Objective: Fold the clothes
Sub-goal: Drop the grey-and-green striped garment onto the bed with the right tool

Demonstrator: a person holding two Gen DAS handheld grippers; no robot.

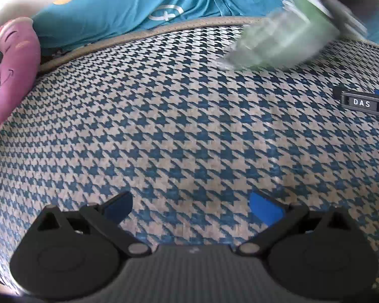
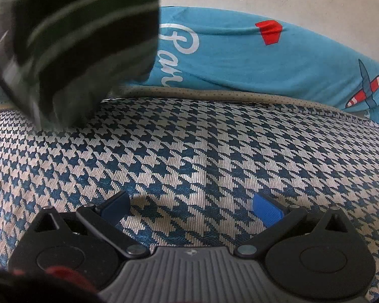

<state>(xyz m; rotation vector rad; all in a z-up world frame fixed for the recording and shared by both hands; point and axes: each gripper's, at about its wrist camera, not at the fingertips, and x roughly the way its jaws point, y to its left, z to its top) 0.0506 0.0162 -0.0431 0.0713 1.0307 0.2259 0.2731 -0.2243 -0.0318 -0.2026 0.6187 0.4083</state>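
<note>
Both grippers sit low over a houndstooth mat (image 1: 179,126), blue and beige, edged with a beige piped border (image 1: 144,34). The left gripper (image 1: 190,208) has its 2 blue-padded fingers spread wide, with only mat between them. The right gripper (image 2: 192,208) is likewise spread wide and holds nothing.

The garment to be folded appears to be a dark piece with green stripes (image 2: 75,48). It is heavily blurred in both views, at the far left of the right wrist view and the upper right of the left wrist view (image 1: 283,43), its lower edge at or just above the mat near the border. Whether it rests on the mat or hangs free cannot be told.

Behind the border lies a teal printed cloth (image 2: 265,60) with white lettering. A pink plush toy (image 1: 15,70) sits at the mat's left edge. A black device marked DAS (image 1: 363,103) lies on the mat to the right.

Judgement: the task stands at its opening step, garment not yet laid flat. The next move calls for spreading it on the mat, then pinching 2 corners or an edge.
</note>
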